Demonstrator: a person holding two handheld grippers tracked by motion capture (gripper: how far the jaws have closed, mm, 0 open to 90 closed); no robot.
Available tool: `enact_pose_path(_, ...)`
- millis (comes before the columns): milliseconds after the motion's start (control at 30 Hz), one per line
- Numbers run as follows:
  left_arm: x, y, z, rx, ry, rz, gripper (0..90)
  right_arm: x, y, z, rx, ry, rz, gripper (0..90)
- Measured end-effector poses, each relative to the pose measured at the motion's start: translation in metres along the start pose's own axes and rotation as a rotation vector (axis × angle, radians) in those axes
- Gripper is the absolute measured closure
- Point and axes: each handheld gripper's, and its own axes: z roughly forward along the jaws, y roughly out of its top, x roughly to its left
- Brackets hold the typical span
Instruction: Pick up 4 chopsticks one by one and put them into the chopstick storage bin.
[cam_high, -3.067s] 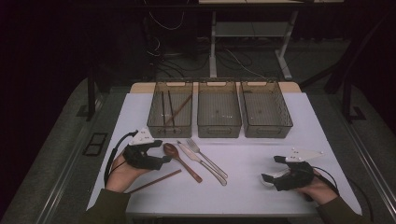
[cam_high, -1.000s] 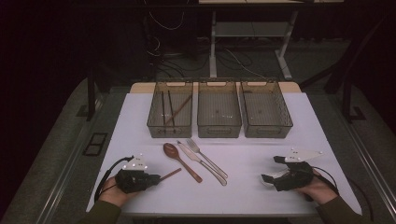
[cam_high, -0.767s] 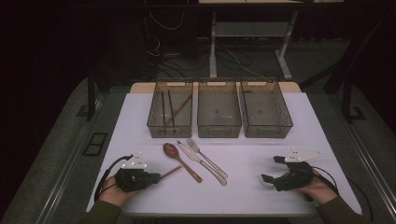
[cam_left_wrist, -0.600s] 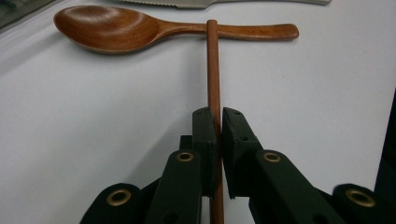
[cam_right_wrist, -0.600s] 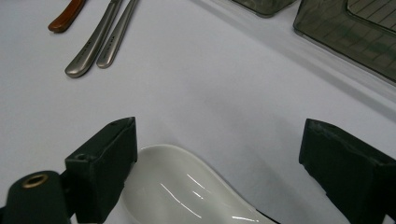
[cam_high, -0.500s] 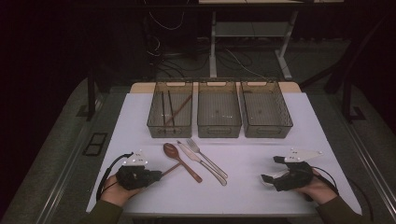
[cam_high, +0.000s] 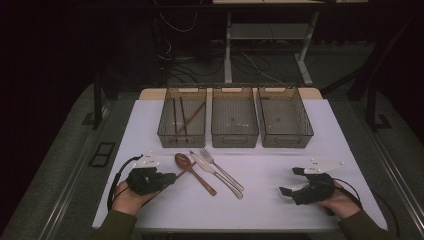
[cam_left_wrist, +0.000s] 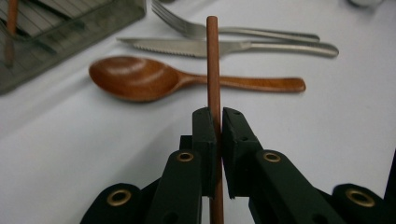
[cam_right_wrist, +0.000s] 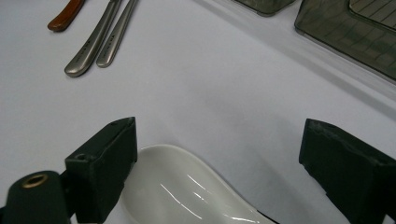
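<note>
The left hand-held gripper, near the worktop's front left corner, is clamped on a brown chopstick that points toward the wooden spoon, knife and fork just beyond it. Near the front right corner, the right hand-held gripper has its jaws wide apart around a white spoon lying on the worktop.
</note>
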Motion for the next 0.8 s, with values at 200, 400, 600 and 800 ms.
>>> enact_pose_path(200,0.001,0.014,-0.001,-0.022,0.012,-0.007,83.3,0.0,0.0,0.0,-0.001,-0.001,0.003,11.4)
enact_pose_path(400,0.006,0.024,0.002,-0.031,0.016,-0.019,83.3,0.0,0.0,0.0,0.002,-0.001,0.001,11.4)
enact_pose_path(600,0.013,0.037,0.002,-0.057,0.031,-0.022,83.3,0.0,0.0,0.001,0.002,-0.002,0.003,11.4)
enact_pose_path(800,0.019,0.049,0.002,-0.083,0.049,-0.018,83.3,0.0,0.0,0.001,0.001,0.0,0.005,11.4)
